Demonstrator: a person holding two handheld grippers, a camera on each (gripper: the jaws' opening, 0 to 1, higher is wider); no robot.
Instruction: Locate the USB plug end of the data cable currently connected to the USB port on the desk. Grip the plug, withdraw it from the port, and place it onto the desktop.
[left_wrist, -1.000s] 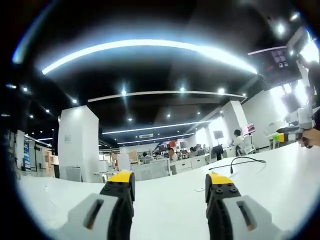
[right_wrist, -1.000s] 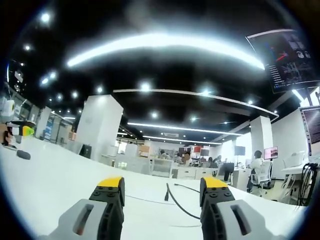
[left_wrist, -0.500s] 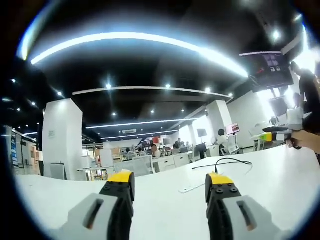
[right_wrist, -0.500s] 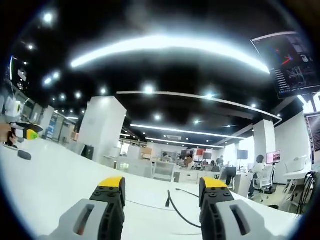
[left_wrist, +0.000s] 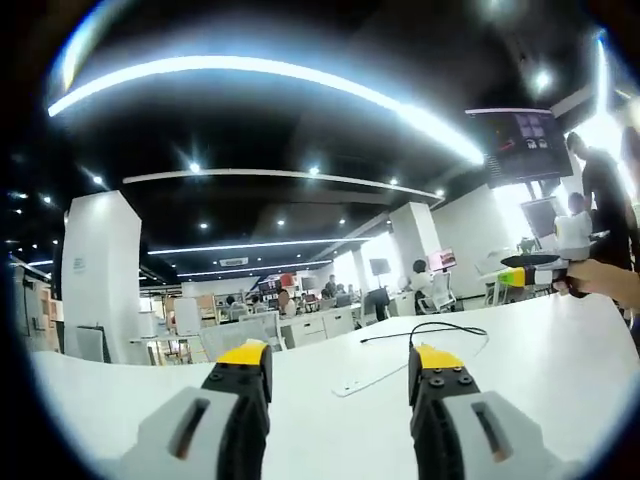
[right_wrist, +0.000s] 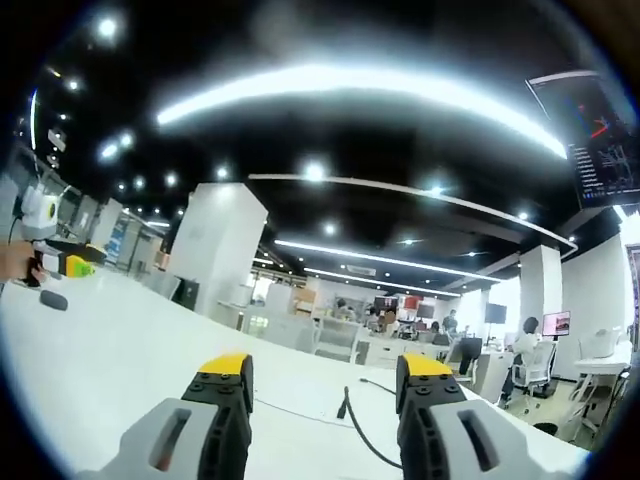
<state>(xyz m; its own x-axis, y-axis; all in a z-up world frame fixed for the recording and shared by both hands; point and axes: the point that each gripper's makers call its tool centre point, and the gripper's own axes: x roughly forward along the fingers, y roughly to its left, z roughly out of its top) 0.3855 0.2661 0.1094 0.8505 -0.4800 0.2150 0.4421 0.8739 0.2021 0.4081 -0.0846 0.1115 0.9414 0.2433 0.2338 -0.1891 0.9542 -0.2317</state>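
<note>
Hovering spread-jawed over the white tabletop (right_wrist: 120, 350), both grippers, left (left_wrist: 340, 365) and right (right_wrist: 322, 375), grip nothing; the black cable (right_wrist: 358, 432) lies ungrasped, unplugging not yet begun.

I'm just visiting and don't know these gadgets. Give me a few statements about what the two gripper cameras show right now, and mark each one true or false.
1. The left gripper is open and holds nothing. True.
2. The right gripper is clamped on the plug. False: it is open, with the black cable lying on the white desk between its jaws.
3. The desk is black. False: it is white.
4. A black cable lies on the desk in the left gripper view. True.
</note>
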